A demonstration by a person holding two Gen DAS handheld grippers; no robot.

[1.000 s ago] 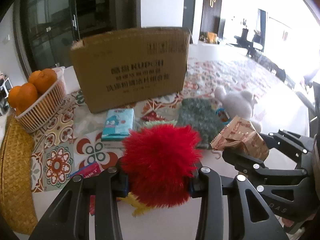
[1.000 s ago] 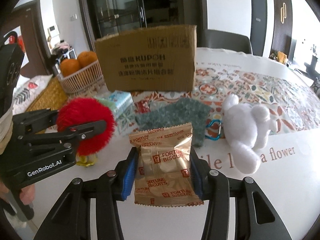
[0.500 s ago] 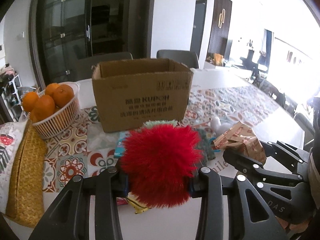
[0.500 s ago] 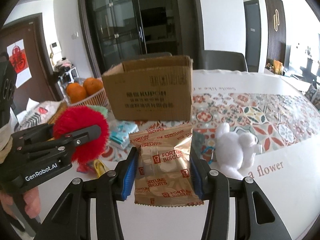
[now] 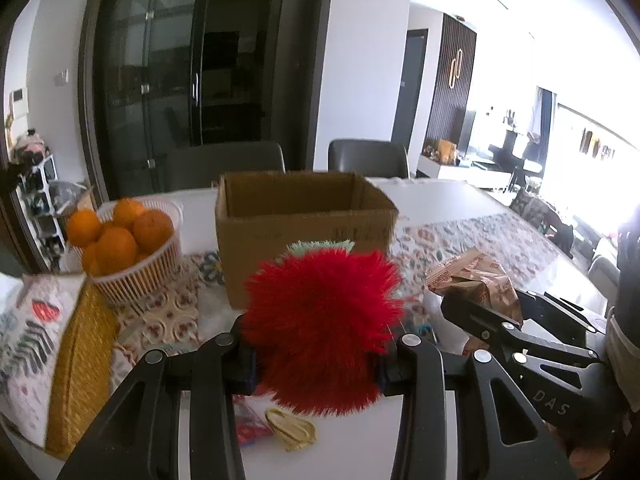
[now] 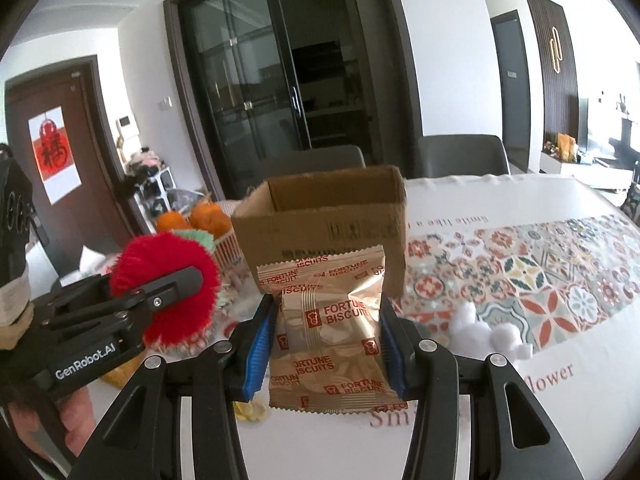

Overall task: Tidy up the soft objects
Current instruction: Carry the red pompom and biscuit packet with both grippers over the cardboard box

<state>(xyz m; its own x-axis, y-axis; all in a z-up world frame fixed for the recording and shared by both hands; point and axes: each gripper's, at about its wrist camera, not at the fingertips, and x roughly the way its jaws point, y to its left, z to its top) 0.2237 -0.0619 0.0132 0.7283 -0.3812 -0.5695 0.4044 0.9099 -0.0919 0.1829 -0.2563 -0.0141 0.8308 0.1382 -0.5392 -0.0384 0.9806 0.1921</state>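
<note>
My left gripper is shut on a red fluffy plush, held above the table in front of an open cardboard box. My right gripper is shut on a gold Fortune Biscuits packet, also raised, to the right of the left one. The packet and the right gripper show in the left wrist view; the plush and the left gripper show in the right wrist view. The box stands open-topped behind both. A white plush lies on the table at the right.
A white basket of oranges stands left of the box. A yellow woven mat lies at the left edge. Small items, a yellow one among them, lie on the patterned tablecloth under the grippers. Chairs stand behind the table.
Both grippers have risen with their loads; the box's open top now shows and the table items have dropped lower in view.
</note>
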